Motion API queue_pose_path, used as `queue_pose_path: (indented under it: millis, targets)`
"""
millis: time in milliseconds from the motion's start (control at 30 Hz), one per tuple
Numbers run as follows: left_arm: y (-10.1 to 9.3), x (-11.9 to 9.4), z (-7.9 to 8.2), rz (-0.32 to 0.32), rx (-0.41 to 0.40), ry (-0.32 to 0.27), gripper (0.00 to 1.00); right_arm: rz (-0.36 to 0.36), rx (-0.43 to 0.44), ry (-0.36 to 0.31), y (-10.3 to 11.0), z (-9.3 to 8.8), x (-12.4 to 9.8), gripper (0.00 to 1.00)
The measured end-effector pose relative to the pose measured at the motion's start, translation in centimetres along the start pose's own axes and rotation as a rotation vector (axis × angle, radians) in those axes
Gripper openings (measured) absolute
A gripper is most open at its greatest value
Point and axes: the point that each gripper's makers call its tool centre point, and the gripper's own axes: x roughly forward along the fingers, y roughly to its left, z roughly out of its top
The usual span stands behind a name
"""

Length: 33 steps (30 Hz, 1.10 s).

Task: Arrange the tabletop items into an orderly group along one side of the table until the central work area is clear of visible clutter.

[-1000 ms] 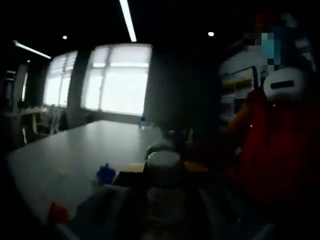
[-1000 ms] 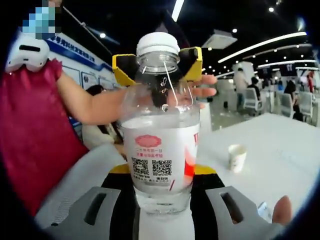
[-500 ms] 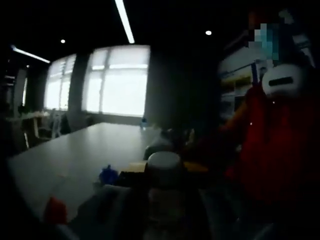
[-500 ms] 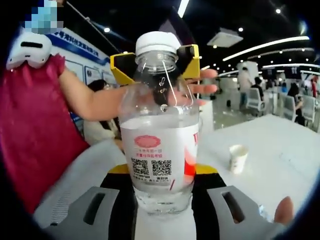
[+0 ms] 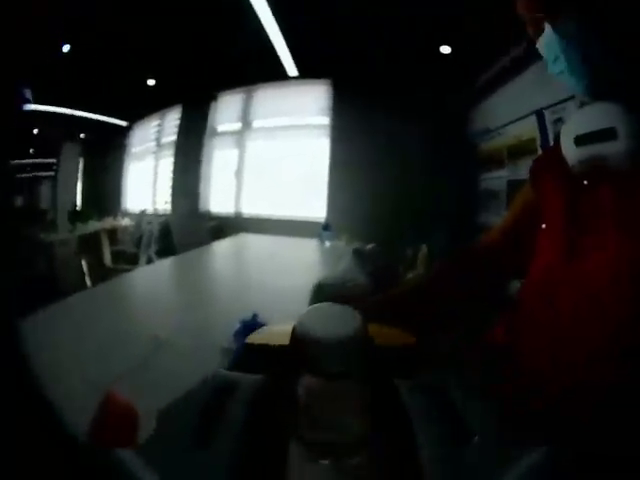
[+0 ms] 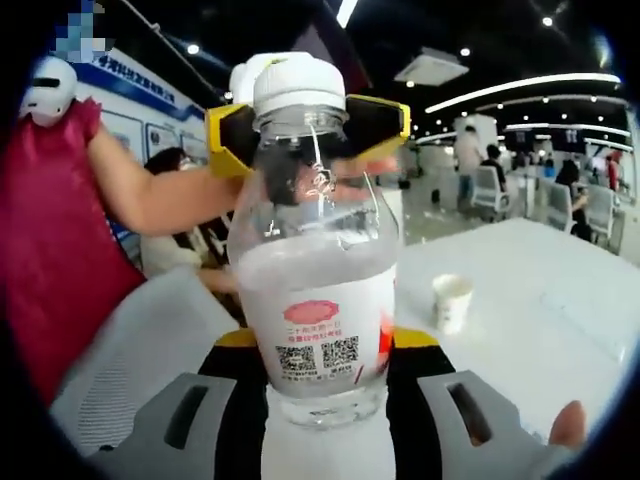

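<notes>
- In the left gripper view, dim and backlit, a small red item (image 5: 113, 420) lies at the near left of the table (image 5: 170, 310), and a blue item (image 5: 245, 328) sits a little further right and farther off.
- Right of those, a white-capped bottle (image 5: 328, 385) stands between the jaws of the left hand-held gripper (image 5: 325, 440); the view is too dark to tell whether the jaws press on it.
- In the right gripper view, the person's sleeve (image 6: 55, 240) fills the left side, an arm reaching toward the centre.
- At centre, the water bottle (image 6: 318, 270) stands upright, lifted clear of the table, with the right hand-held gripper (image 6: 325, 425) clamped on its base.
- Right of it, a paper cup (image 6: 451, 302) stands alone on the white table (image 6: 540, 290).
- The step in hand appears to be carrying the bottle to the grouping side.
- The next move likely calls for setting it down upright near an edge, then gathering the cup.
</notes>
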Motion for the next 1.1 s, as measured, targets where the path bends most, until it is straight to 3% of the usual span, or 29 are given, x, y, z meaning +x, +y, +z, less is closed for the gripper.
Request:
queue_pose_path:
  millis: [233,367,600,767,1100]
  targets:
    - [0.5,-1.9,-2.3,0.031,-0.013,0.016,0.21,0.005,0.028,0.002,-0.1,-1.0,1.2,0.44]
    - [1.4,-3.6,-3.4,0.052,-0.034,0.032,0.21,-0.011,0.027,-0.003,-0.6,-0.9,0.9,0.45]
    - [3.2,-6.5,-4.3,0.096,-0.041,0.032,0.22,-0.06,0.018,0.052,-1.3,-2.2,-0.3,0.48]
    - [4.9,-9.6,-4.9,0.139,-0.043,0.039,0.22,-0.107,0.021,0.098,-1.5,-3.4,-1.5,0.48]
    - [9.5,-16.4,-5.4,0.225,-0.046,0.051,0.22,-0.17,0.07,0.104,-1.2,-4.2,-2.4,0.46]
